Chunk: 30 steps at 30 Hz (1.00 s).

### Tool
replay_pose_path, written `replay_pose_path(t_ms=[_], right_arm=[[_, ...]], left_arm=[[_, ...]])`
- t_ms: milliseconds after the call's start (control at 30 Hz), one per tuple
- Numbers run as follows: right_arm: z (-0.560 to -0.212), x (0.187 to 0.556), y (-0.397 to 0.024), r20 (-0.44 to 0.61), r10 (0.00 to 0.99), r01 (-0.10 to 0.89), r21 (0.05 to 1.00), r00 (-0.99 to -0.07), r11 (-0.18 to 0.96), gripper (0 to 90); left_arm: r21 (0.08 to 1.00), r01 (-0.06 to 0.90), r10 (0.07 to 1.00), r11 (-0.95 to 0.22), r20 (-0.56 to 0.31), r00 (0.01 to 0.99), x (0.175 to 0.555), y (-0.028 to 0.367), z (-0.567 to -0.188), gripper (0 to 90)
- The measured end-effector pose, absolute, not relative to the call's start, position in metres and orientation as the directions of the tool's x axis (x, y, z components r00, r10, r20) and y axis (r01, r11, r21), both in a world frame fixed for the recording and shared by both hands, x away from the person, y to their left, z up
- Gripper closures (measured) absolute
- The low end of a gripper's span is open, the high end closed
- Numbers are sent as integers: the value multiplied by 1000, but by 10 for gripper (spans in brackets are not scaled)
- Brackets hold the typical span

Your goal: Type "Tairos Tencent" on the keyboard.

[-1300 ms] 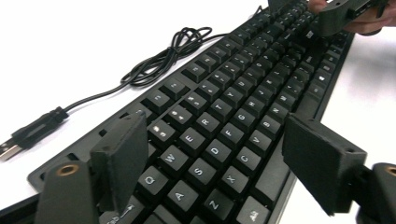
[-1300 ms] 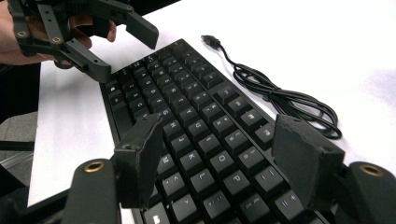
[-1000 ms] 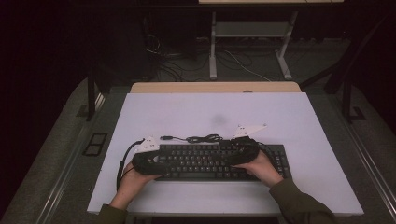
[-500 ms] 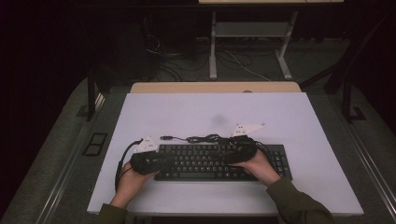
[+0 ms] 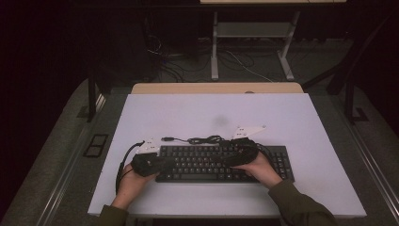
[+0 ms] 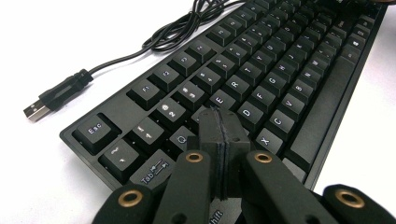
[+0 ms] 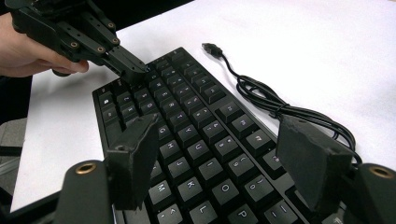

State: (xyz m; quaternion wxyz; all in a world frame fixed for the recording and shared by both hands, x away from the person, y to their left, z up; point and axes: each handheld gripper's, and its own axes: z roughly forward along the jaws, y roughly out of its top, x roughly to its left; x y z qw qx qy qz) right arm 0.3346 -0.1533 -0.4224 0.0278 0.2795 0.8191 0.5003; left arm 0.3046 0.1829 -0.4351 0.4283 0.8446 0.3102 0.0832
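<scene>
The white surface (image 5: 291,117) carries a black keyboard (image 5: 221,162) that lies near its front edge, lengthwise along that edge and a little right of the middle. Behind the keyboard, toward the middle of the surface, its thin black cable (image 5: 204,139) sits bunched in loose loops, and the USB plug (image 6: 39,108) at its free end rests bare on the surface off the keyboard's back left corner. The right hand-held gripper (image 7: 224,154) hangs over the right half of the keys with its jaws spread wide, nothing between them. The left hand-held gripper (image 6: 223,123) is at the keyboard's left end; its jaws have just been closing and now stand pressed together with nothing between them, their joined tip down among the keys around Q and A, though actual contact with a key cannot be made out.
</scene>
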Motion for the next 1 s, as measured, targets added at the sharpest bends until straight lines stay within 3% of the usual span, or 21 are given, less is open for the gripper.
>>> replay_pose_path(t_ms=[1000], right_arm=[[-423,334,-152,233,488,432,832,-841,347,295]], left_arm=[[769,451,573,-453,-136,808,304,179,-434,892]])
